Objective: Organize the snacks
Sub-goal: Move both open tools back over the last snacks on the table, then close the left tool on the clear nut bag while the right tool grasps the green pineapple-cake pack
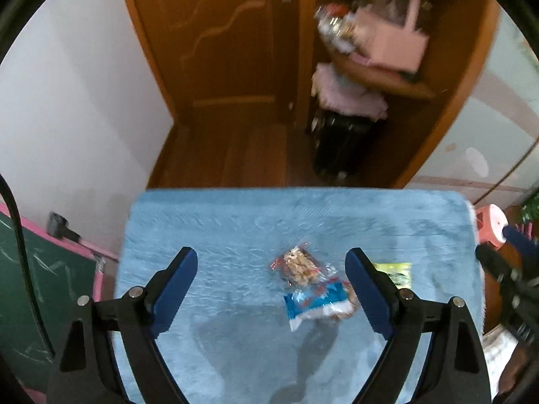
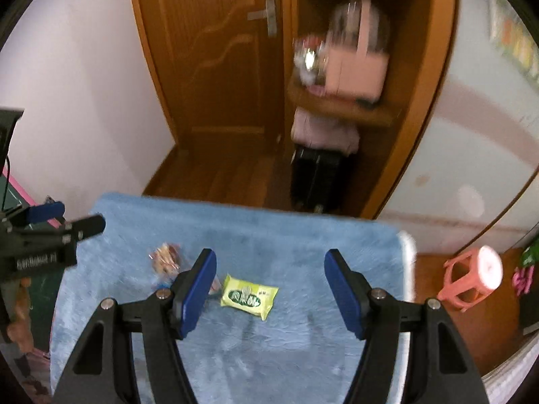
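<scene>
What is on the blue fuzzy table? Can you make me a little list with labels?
surface: blue fuzzy cover on a table
snack 1: clear packet with brown biscuits, lying flat
snack 2: blue and white packet, touching the clear one
snack 3: yellow-green packet, lying a little apart from the other two
left gripper: jaws open, holding nothing, above the clear and blue packets
right gripper: jaws open, holding nothing, above the yellow-green packet
beside the table: pink stool on the floor
</scene>
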Available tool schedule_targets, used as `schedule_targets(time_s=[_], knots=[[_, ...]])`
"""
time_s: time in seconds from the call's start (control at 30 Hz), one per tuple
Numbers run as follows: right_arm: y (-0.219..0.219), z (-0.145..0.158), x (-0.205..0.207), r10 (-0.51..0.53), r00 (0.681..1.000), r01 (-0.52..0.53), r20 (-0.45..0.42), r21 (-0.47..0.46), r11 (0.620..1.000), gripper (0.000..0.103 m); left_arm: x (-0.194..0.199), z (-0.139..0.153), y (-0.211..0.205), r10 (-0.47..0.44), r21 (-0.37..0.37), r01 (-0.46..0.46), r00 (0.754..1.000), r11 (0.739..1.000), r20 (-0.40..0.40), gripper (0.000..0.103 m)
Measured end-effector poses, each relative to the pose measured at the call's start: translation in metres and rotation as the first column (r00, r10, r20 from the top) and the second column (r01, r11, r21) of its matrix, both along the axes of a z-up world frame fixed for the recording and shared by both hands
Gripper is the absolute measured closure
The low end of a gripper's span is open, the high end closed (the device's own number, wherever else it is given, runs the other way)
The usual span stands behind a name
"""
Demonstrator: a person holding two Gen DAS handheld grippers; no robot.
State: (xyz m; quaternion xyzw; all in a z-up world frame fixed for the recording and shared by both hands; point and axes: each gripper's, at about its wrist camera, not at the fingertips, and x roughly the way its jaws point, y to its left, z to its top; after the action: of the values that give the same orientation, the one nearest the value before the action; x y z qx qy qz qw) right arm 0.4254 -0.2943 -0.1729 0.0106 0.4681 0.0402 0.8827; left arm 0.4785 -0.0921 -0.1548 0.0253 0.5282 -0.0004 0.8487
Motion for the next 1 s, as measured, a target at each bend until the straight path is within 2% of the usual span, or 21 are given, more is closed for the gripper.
schedule_targets(time_s=[0.13,0.2,0.37,0.47,0.67,0.77,0.93,1.0], knots=[[0.001,-0.057,0.018,0.022,0.996,-0.022,-0.083,0.0,1.0,0.036,0.028,-0.062,0.006,0.071,0.001,-0.071,0.991,0.997,-0.112,0.015],[0.0,-0.083,0.021,0.049,0.991,-0.049,-0.124,0.005,0.999,0.036,0.036,-0.084,0.007,0.095,-0.016,-0.099,0.983,0.995,-0.16,0.015],[0.008,-0.112,0.015,0.17,0.976,-0.17,-0.137,0.017,0.985,0.036,0.048,-0.125,0.006,0.113,-0.041,-0.127,0.965,0.991,-0.238,0.016],[0.014,-0.125,0.013,0.221,0.965,-0.222,-0.14,0.008,0.975,0.036,0.051,-0.14,0.0,0.105,-0.051,-0.122,0.959,0.991,-0.263,0.016],[0.013,-0.128,0.015,0.247,0.964,-0.237,-0.102,0.1,0.966,0.035,0.054,-0.159,-0.008,0.093,-0.087,-0.125,0.947,0.988,-0.306,0.016],[0.017,-0.137,0.02,0.255,0.96,-0.24,-0.112,0.131,0.962,0.027,0.056,-0.161,-0.011,0.09,-0.095,-0.124,0.948,0.988,-0.305,0.016],[0.033,-0.142,0.023,0.247,0.962,-0.24,-0.113,0.072,0.968,0.018,0.05,-0.162,-0.01,0.086,-0.111,-0.126,0.946,0.986,-0.311,0.016],[0.041,-0.144,0.024,0.234,0.965,-0.233,-0.121,0.028,0.972,0.017,0.044,-0.16,-0.004,0.086,-0.112,-0.127,0.945,0.986,-0.315,0.016]])
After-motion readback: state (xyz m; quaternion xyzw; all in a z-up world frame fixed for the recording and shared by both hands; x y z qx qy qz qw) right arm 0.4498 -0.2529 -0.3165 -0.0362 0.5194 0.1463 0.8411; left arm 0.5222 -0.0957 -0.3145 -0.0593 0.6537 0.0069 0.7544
